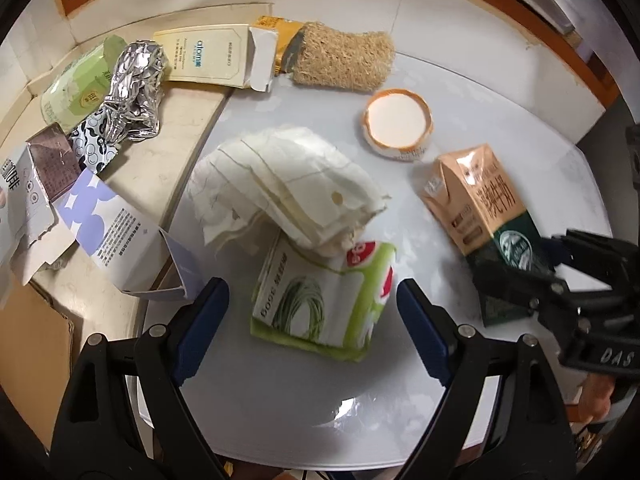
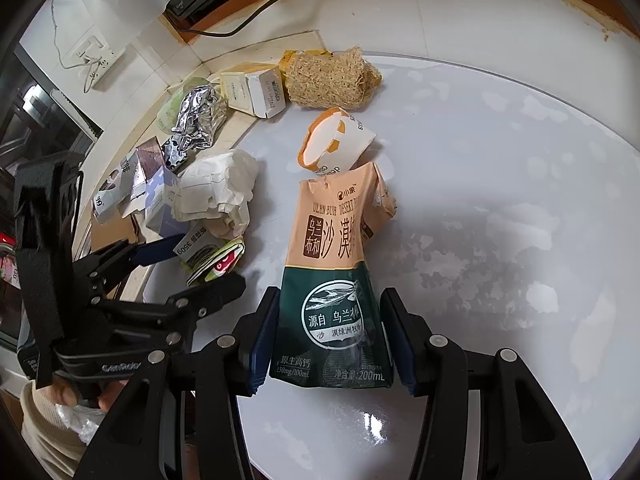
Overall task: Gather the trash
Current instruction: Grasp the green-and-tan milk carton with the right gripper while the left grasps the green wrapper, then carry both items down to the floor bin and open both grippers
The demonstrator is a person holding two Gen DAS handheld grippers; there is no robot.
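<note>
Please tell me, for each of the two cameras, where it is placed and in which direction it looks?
Left wrist: on the open left gripper, looking down at the green pack; the right gripper shows.
Right wrist: on the right gripper, looking down at the milk carton it clamps; left gripper, a hand show.
Shared: carton, pack, white table.

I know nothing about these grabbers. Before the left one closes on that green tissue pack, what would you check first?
1. Left gripper open wide: ok.
2. Green tissue pack between its fingers: ok.
3. Crumpled white paper clear of the pack: not ok, it lies on the pack's far end.
4. Right gripper holding the milk carton: ok, pads against both sides.
5. Grippers clear of each other: ok, apart.
6. Trash bin within reach: cannot tell, none in view.
</note>
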